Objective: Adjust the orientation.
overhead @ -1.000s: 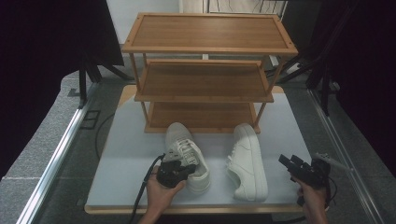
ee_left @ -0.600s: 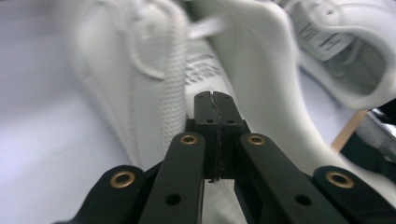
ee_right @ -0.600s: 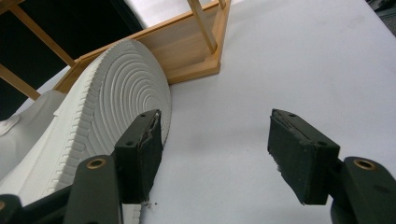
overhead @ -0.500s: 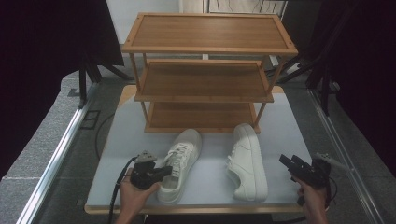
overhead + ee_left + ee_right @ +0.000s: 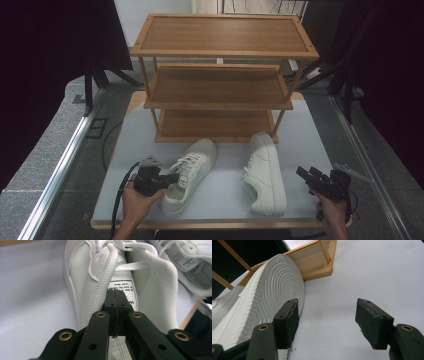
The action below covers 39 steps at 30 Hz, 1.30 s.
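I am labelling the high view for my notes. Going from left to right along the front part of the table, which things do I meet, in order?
Left gripper → laced white shoe, upright → second white shoe, lying on its side → right gripper.

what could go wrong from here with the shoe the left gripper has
The left gripper pinches just the soft heel collar of the left shoe, so it could slip free or sag if lifted. Swung wide, it might bump the right shoe, which lies on its side, or the wooden rack close behind.
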Each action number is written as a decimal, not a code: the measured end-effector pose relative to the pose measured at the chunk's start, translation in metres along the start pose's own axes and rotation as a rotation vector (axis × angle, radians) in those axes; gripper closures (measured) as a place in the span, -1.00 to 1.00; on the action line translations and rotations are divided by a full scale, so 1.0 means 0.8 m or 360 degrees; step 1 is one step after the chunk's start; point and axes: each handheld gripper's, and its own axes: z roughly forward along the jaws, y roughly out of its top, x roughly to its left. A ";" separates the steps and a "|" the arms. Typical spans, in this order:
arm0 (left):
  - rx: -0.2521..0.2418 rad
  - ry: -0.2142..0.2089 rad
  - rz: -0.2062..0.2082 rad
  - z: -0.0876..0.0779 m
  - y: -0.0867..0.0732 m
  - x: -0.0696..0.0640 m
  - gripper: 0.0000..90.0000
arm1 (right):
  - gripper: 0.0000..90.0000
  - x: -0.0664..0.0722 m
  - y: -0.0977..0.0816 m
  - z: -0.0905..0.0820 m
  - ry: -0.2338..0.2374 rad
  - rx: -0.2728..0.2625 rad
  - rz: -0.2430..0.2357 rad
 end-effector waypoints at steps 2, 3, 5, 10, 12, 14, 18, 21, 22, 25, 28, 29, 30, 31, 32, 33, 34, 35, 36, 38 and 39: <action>0.0000 0.0013 -0.0004 0.000 0.001 0.003 1.00 | -0.22 0.000 0.000 -0.001 0.0001 -0.0003 0.0001; -0.0002 0.0016 -0.0009 0.000 0.002 0.005 1.00 | -0.22 0.000 0.000 -0.001 0.0001 -0.0003 0.0001; 0.0001 0.0020 -0.0017 0.000 0.003 0.008 1.00 | -0.22 -0.001 0.000 -0.001 -0.0001 -0.0004 0.0006; 0.0015 0.0043 -0.0011 0.001 0.009 0.010 1.00 | -0.22 -0.003 0.000 -0.002 -0.0006 -0.0005 0.0013; 0.0025 0.0031 -0.0016 0.000 0.010 0.011 1.00 | -0.22 -0.002 0.000 -0.002 -0.0004 -0.0005 0.0010; 0.0032 0.0025 -0.0003 -0.001 0.011 0.011 1.00 | -0.22 -0.002 0.000 -0.001 -0.0004 -0.0004 0.0005; 0.0000 -0.0031 0.0003 -0.007 0.010 0.006 0.88 | -0.22 0.000 0.000 0.000 -0.0003 0.0003 0.0002; -0.0042 -0.0069 0.0024 -0.012 0.010 0.000 0.70 | -0.22 0.002 -0.001 0.001 -0.0002 -0.0001 -0.0002; -0.0056 -0.0089 0.0035 -0.015 0.011 -0.003 0.69 | -0.22 0.003 -0.001 0.000 -0.0001 -0.0009 -0.0013; -0.0140 -0.0157 0.0034 -0.024 0.016 -0.006 0.65 | -0.22 0.004 -0.001 0.000 0.0003 -0.0017 -0.0022; -0.0212 -0.0156 0.0042 -0.030 0.021 -0.008 0.56 | -0.22 0.007 -0.001 -0.001 0.0013 -0.0035 -0.0040; -0.0237 -0.0153 0.0037 -0.032 0.023 -0.009 0.56 | -0.22 0.008 -0.001 -0.002 0.0018 -0.0039 -0.0050; -0.0268 -0.0142 0.0035 -0.033 0.024 -0.009 0.53 | -0.22 0.010 0.000 -0.002 0.0027 -0.0044 -0.0070; -0.0305 -0.0133 0.0039 -0.033 0.025 -0.007 0.47 | -0.22 0.016 0.000 -0.004 0.0039 -0.0059 -0.0149; -0.0305 -0.0133 0.0039 -0.033 0.025 -0.007 0.44 | -0.22 0.016 0.000 -0.004 0.0039 -0.0059 -0.0149; -0.0341 -0.0110 0.0023 -0.033 0.025 -0.004 0.38 | -0.20 0.023 0.001 -0.007 0.0058 -0.0080 -0.0221; -0.0341 -0.0110 0.0023 -0.033 0.025 -0.004 0.32 | -0.20 0.023 0.001 -0.007 0.0058 -0.0080 -0.0221; -0.0375 -0.0106 -0.0018 -0.033 0.022 0.001 0.30 | -0.16 0.031 0.001 -0.011 0.0080 -0.0092 -0.0282; -0.0395 -0.0122 -0.0038 -0.034 0.020 0.003 0.30 | -0.13 0.034 0.001 -0.012 0.0091 -0.0095 -0.0304; -0.0401 -0.0113 -0.0047 -0.034 0.019 0.006 0.23 | -0.07 0.038 0.001 -0.014 0.0103 -0.0102 -0.0336; -0.0386 -0.0112 -0.0045 -0.036 0.017 0.009 0.22 | 0.05 0.046 0.001 -0.017 0.0133 -0.0096 -0.0406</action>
